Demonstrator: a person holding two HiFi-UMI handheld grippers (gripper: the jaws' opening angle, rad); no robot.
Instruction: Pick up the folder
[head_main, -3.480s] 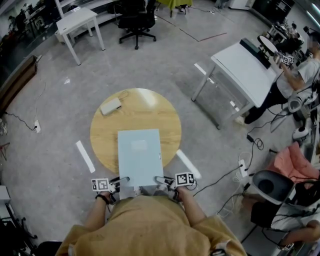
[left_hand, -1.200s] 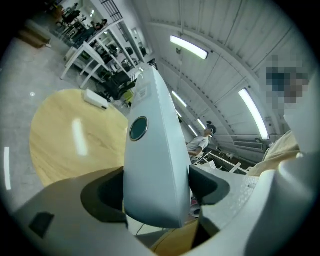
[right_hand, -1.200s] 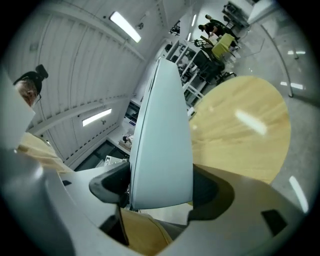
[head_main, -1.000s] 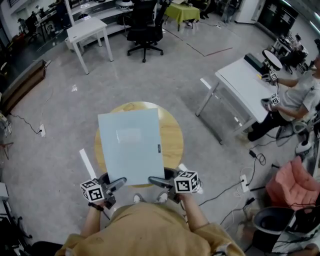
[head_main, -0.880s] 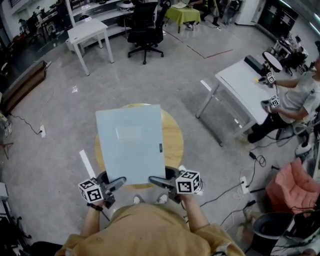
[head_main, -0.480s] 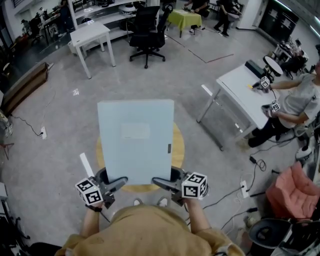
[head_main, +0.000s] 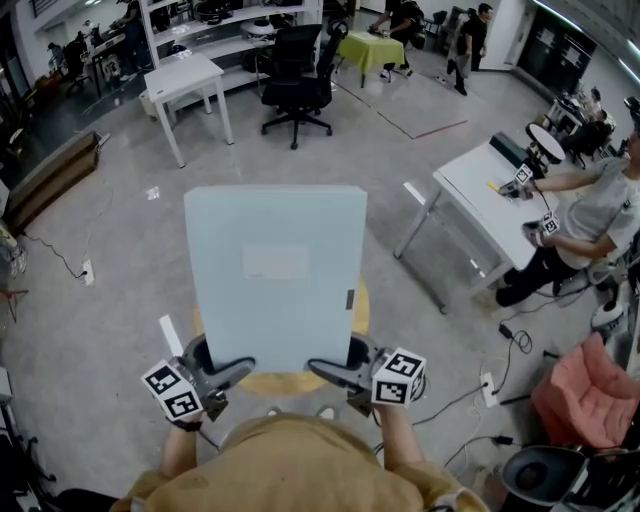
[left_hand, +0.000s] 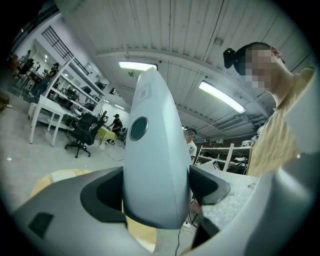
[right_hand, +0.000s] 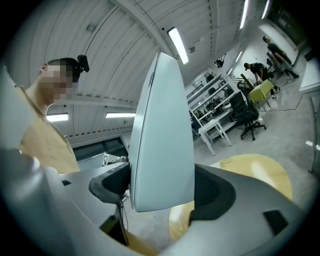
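Note:
The pale blue-grey folder (head_main: 275, 275) hangs in the air above the round wooden table (head_main: 361, 300), held flat by its near edge. My left gripper (head_main: 225, 372) is shut on the folder's near-left corner and my right gripper (head_main: 335, 372) on its near-right corner. In the left gripper view the thick folder (left_hand: 155, 170) fills the gap between both jaws, its spine hole facing me. The right gripper view shows the same folder (right_hand: 162, 145) clamped between the jaws, with the table (right_hand: 250, 175) below it.
A white desk (head_main: 490, 195) with a seated person (head_main: 590, 220) stands at the right. Another white table (head_main: 190, 80) and a black office chair (head_main: 300, 85) are at the back. Cables and a power strip (head_main: 490, 385) lie on the floor at the right.
Both grippers have lifted the folder straight up off the round table; it looks larger and nearer now. Its far edge has swung level. Both grips are unchanged.

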